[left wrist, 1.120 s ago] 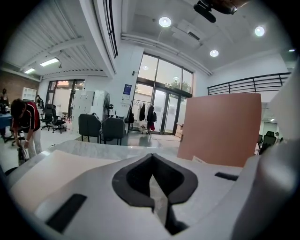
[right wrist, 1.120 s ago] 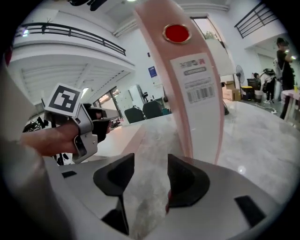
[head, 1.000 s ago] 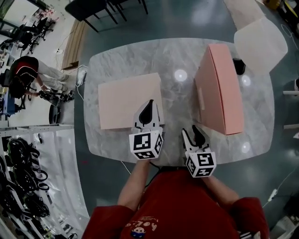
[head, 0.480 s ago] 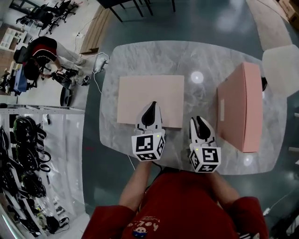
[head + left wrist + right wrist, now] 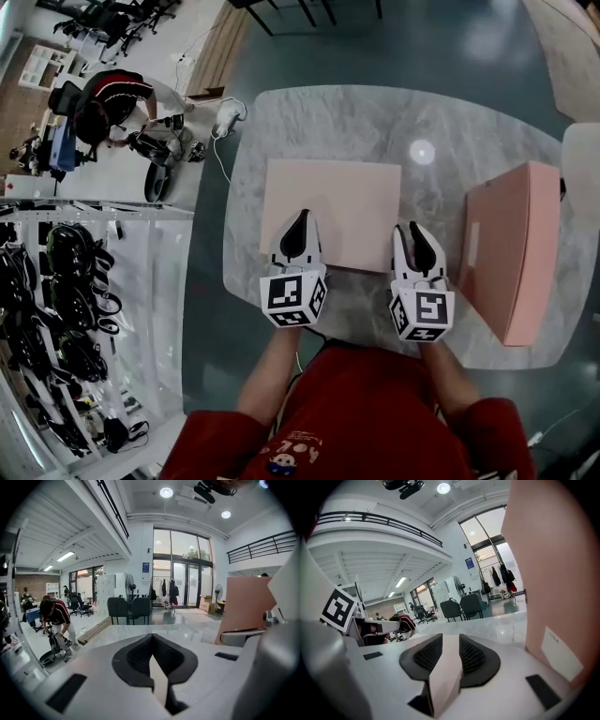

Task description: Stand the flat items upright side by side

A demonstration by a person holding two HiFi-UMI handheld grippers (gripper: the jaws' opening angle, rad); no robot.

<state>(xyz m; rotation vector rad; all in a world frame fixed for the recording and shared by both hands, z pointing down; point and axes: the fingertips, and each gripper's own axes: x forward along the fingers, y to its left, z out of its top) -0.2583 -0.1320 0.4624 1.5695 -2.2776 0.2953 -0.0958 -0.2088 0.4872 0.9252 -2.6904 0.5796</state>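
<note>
A flat pink box (image 5: pixel 333 211) lies on the marble table (image 5: pixel 375 122). My left gripper (image 5: pixel 298 230) sits at the left part of its near edge; in the left gripper view the pads (image 5: pixel 136 660) close on a thin pale edge. At the box's near right corner, my right gripper (image 5: pixel 417 246) has the pink edge (image 5: pixel 445 667) between its pads, and its jaws are opening slightly. A second pink box (image 5: pixel 514 248) stands upright on the table's right side, and is seen as a tall pink panel (image 5: pixel 553 564) in the right gripper view.
The table's near edge runs just under both grippers. A white chair (image 5: pixel 583 155) stands past the right edge. A person (image 5: pixel 108 103) crouches by a machine on the floor at the upper left. Racks of black gear (image 5: pixel 56 300) line the left side.
My right gripper moved forward from the table's front edge to the flat box's near right corner and took its edge between the jaws. The left gripper stayed at the box's near edge.
</note>
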